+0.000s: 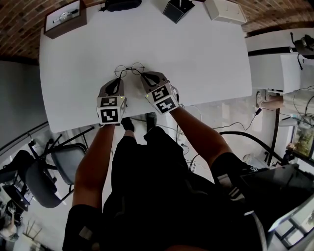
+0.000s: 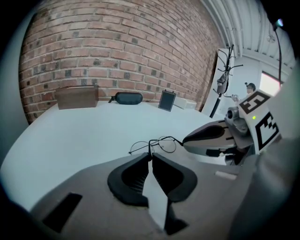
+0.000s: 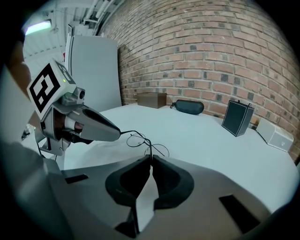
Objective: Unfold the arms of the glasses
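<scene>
Table (image 1: pixel 206 54): white, glasses (image 1: pixel 130 70) near front edge
Left claw (image 2: pixel 151 156): tilted down, pinching thin wire at glasses' left end
Right claw (image 3: pixel 151 158): tilted down, pinching right end
Unclear: hinges, whether arms folded

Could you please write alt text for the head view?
From above, a person's left gripper and right gripper hold thin wire glasses at either side at a white table. Boxes and a dark case sit along its far edge.

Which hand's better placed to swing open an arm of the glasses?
Close call; probably right. The right claw is shut on the right end of the glasses; the left claw pinches the other end and can steady them.
</scene>
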The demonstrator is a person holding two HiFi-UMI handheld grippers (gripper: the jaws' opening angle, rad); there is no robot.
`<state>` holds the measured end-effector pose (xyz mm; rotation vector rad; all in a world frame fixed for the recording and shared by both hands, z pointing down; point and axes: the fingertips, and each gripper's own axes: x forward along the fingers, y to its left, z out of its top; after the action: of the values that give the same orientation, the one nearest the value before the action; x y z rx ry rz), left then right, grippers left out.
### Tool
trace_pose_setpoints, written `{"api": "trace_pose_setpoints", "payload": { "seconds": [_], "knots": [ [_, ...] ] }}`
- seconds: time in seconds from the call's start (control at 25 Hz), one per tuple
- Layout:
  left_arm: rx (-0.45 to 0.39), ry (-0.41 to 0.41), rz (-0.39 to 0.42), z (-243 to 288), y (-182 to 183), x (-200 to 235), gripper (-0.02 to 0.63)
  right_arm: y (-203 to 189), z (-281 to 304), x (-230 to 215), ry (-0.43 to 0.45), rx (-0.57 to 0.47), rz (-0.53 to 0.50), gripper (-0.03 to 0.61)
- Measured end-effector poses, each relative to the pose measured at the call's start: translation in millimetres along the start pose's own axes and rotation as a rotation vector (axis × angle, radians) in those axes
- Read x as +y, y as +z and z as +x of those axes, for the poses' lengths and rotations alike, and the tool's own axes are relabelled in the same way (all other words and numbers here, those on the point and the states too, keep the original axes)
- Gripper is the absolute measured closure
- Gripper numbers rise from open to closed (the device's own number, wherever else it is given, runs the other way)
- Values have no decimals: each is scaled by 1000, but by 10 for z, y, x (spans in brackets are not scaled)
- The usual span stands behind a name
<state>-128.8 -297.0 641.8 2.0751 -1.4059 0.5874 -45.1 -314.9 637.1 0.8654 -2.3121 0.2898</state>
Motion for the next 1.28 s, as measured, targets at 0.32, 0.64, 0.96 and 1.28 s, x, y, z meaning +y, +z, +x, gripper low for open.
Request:
{"api": "trace_pose_setpoints", "payload": {
  "seconds": [0.32, 0.64, 0.96, 1.28],
  "knots": [
    [-22, -51, 10, -267, -108, -179, 578, 34, -173, 324, 67, -26, -49, 568],
    [35, -119, 43, -233, -293, -435, 578, -43, -141, 527, 123, 9, -117, 568],
    [122, -224, 5, -150, -528, -607, 539, -183, -56, 527, 135, 49, -141, 566],
    [16, -206, -72, -260, -167, -401, 476, -234, -56, 560, 135, 80, -139, 560]
  ]
}}
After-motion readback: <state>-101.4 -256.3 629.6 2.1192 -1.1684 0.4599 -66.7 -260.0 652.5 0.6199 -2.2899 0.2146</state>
